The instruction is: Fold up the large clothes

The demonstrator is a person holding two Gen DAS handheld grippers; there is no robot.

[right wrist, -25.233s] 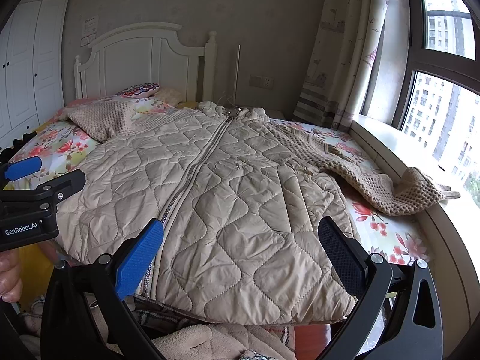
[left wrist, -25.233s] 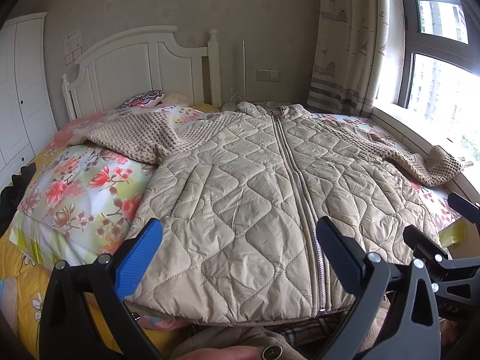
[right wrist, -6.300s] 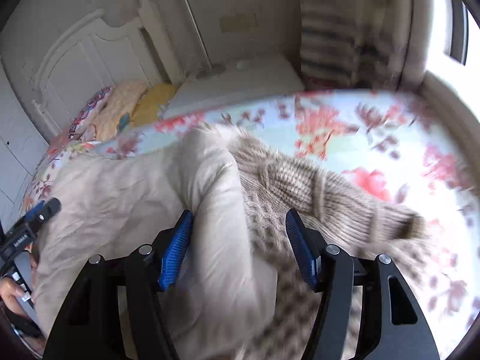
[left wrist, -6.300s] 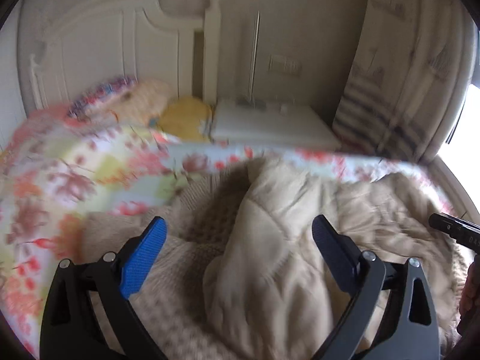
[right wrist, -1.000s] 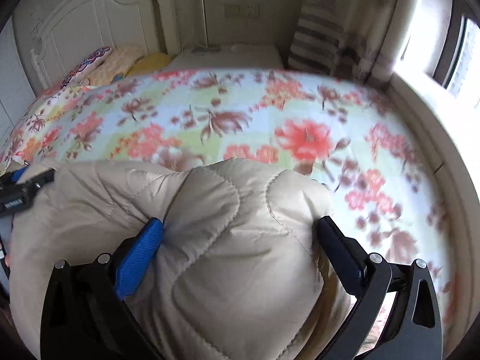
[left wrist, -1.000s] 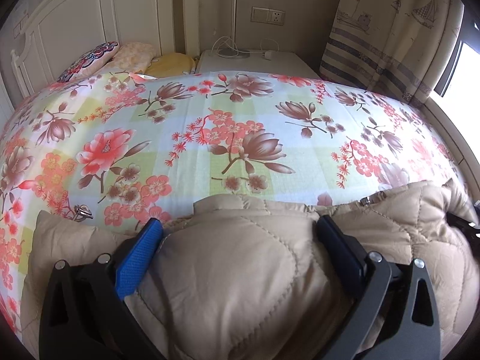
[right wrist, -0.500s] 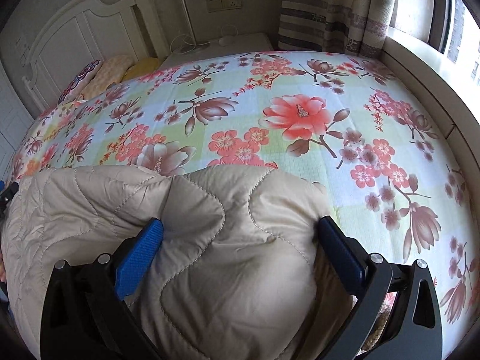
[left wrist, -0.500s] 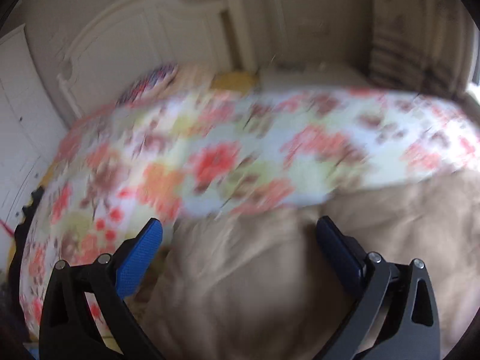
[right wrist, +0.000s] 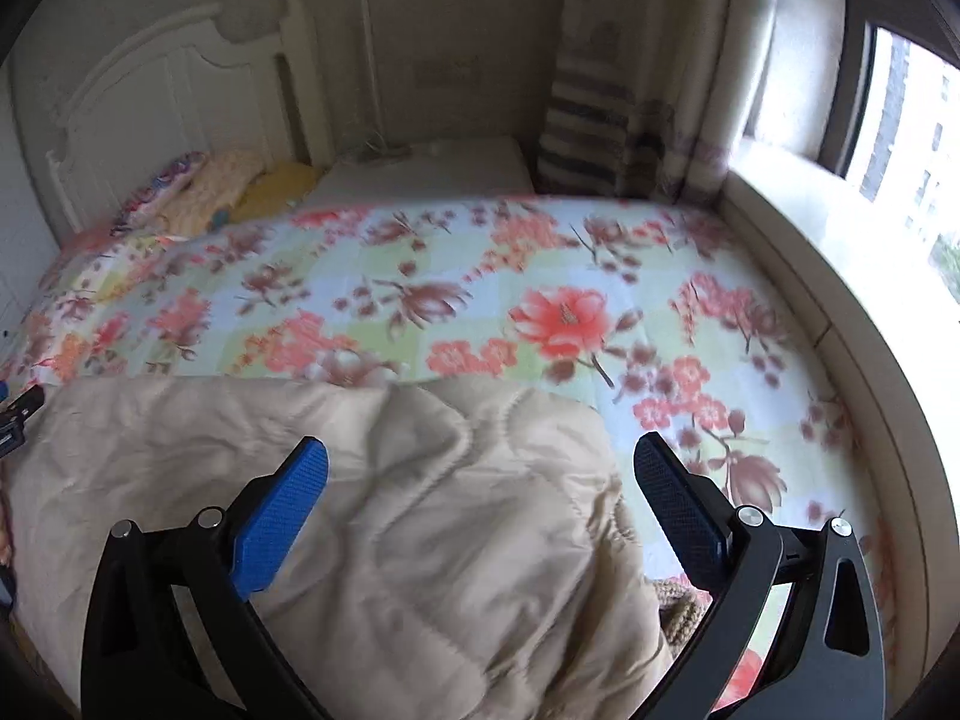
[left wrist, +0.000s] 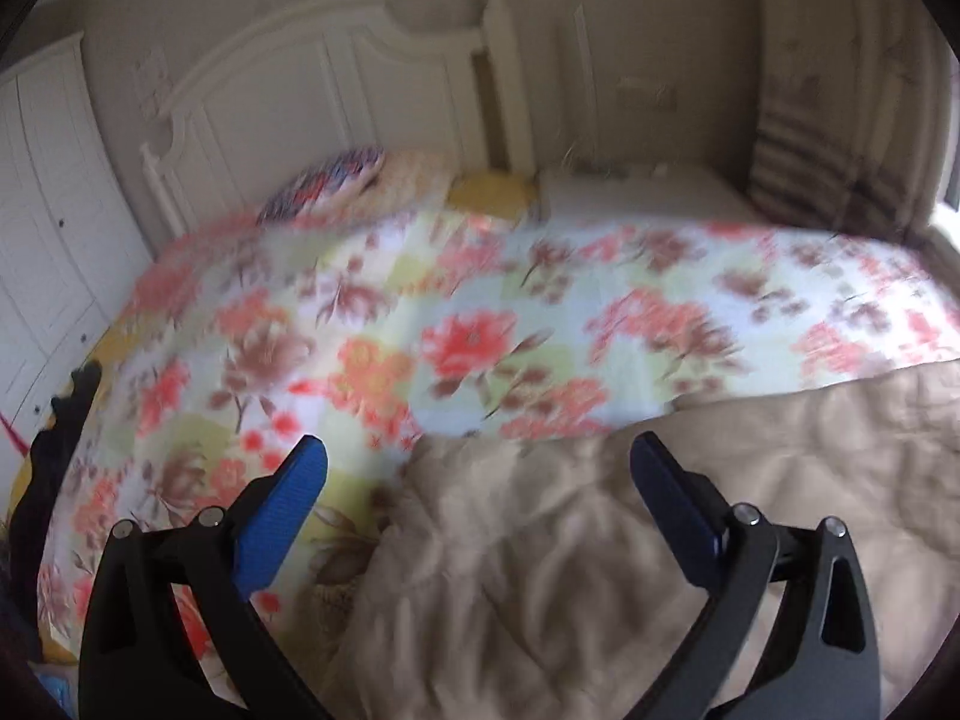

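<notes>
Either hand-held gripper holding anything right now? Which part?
Nothing held. The left hand-held gripper and right hand-held gripper are both open above the folded jacket on the bed.

I'm seeing the quilted coat (left wrist: 630, 570) smearing with motion blur, its lower part running past both frames' bottom edges.

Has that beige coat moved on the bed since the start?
Yes. The coat no longer reaches the headboard; it lies bunched at the near end of the floral bedspread.
</notes>
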